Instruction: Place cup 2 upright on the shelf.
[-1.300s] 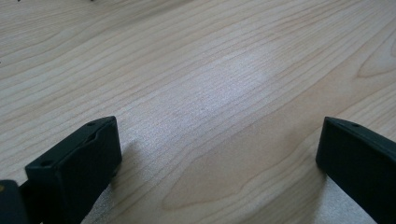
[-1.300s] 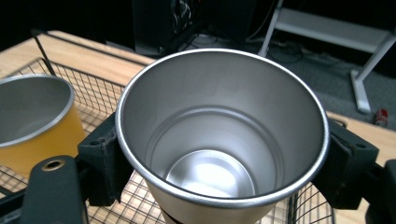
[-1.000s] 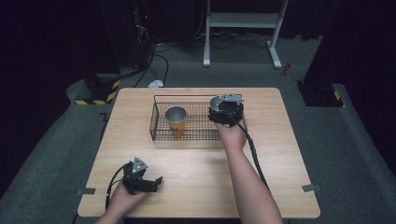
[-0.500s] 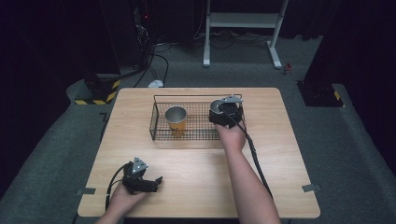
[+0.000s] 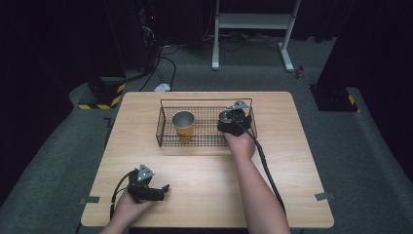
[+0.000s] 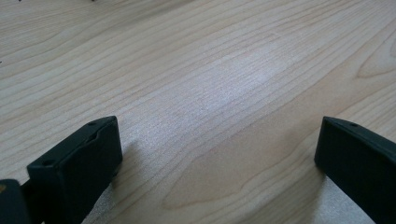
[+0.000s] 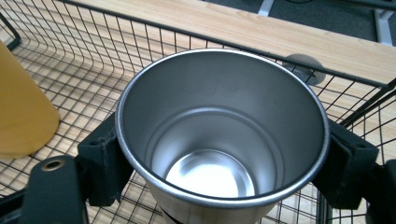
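Observation:
A plain steel cup [image 7: 219, 135] stands upright and empty between the jaws of my right gripper [image 7: 224, 156], which is shut on its sides, one jaw on each side. It hangs over the right end of a black wire basket [image 7: 187, 32]. In the high view the right gripper [image 5: 234, 119] is at that end of the basket [image 5: 204, 101]. A yellow cup [image 5: 183, 123] with a steel rim stands in the basket's left half, apart from the held cup. My left gripper [image 5: 155, 190] rests low on the table's near left, and its jaws [image 6: 219, 154] stand wide open over bare wood.
The wooden table [image 5: 204, 175] carries the basket across its far middle. Dark floor, cables and a white stand leg [image 5: 287, 58] lie beyond the far edge. The yellow cup's side [image 7: 23, 107] is close to the left of the held cup.
The right gripper with the steel cup has shifted very slightly toward the person. The left gripper has stayed still.

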Motion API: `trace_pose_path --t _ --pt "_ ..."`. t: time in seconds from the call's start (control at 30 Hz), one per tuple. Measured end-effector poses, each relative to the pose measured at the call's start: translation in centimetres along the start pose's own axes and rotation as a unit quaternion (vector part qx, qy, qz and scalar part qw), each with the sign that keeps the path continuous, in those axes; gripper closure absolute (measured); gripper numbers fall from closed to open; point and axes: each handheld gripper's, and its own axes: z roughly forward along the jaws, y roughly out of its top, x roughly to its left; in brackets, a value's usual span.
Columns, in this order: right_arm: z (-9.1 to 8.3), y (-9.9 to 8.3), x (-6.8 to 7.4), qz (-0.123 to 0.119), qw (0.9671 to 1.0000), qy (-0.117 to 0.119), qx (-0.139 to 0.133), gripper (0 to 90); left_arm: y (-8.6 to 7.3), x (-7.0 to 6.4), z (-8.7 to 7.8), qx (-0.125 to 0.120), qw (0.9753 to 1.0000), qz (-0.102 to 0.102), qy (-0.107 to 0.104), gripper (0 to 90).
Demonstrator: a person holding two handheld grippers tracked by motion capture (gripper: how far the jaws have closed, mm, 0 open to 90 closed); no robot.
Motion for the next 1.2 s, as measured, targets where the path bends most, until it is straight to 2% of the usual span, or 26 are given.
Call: trace_pose_path --t 0.37,0.7,0.83,0.97,1.07,1.17,1.2 --pt "0.7 -0.3 -0.4 0.0 0.9999 -0.004 0.015 18.7 0.0 0.0 0.0 0.0 1.0 0.0 0.0 1.2" --pt "1.0 -0.4 -0.4 0.001 0.9996 0.004 0.029 18.4 0.0 0.0 0.0 -0.002 1.0 0.001 0.001 1.4" --pt "0.8 -0.5 -0.3 -0.004 0.9995 0.004 0.031 13.8 0.0 0.0 0.0 -0.002 1.0 0.001 0.001 1.4" --pt "0.2 -0.4 -0.2 -0.011 0.9996 0.002 0.026 9.5 0.0 0.0 0.0 -0.001 1.0 0.002 0.001 1.3" --pt "-0.7 -0.2 -0.3 -0.007 0.9999 0.003 0.008 9.1 0.0 0.0 0.0 -0.001 1.0 0.002 0.001 1.4" --pt "-1.8 0.0 -0.4 -0.018 0.9998 -0.002 -0.008 8.9 0.0 0.0 0.0 -0.001 1.0 0.002 0.001 1.3" --pt "-2.3 0.0 -0.3 -0.015 0.9998 -0.003 -0.012 8.9 0.0 0.0 0.0 -0.001 1.0 0.002 0.001 1.3"
